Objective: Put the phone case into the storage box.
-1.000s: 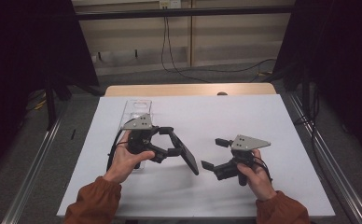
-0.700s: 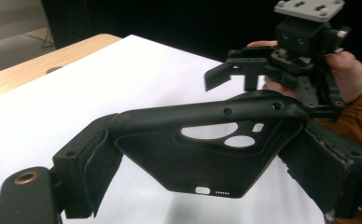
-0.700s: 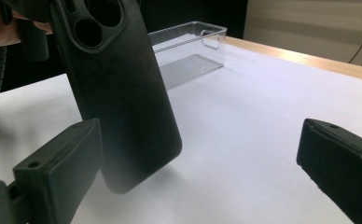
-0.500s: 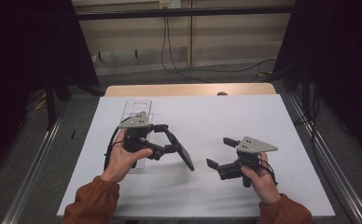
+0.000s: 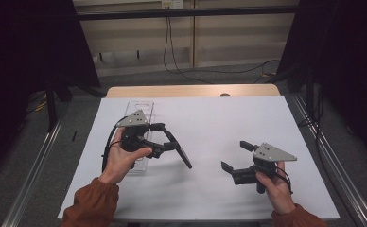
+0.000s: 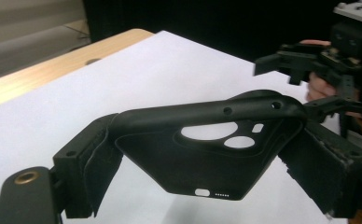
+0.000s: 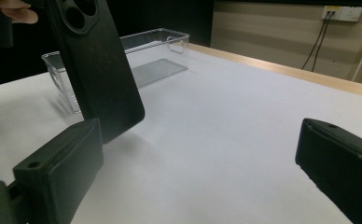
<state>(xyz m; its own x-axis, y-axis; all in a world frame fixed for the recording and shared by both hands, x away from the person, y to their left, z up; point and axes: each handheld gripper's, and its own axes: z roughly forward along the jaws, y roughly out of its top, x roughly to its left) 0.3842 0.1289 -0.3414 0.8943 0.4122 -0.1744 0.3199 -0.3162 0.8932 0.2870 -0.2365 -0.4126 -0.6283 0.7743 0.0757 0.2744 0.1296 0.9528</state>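
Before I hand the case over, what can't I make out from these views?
- Phone case in the left hand-held gripper: in the left gripper view the jaw pads cover both its side edges.
- Its top in the right gripper view: cut off by the frame edge.
- Clear bin, near end: hidden in the high view behind the left hand.
- Right hand-held gripper: open, holds nothing; its jaw tips lie outside the right gripper view.

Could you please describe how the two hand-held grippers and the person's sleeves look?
Both the left gripper and the right gripper are black, each with two blocky fingers and a grey three-cornered plate with small holes on top. A black cable trails from the left one. The sleeves are rust-orange, with gathered cuffs.
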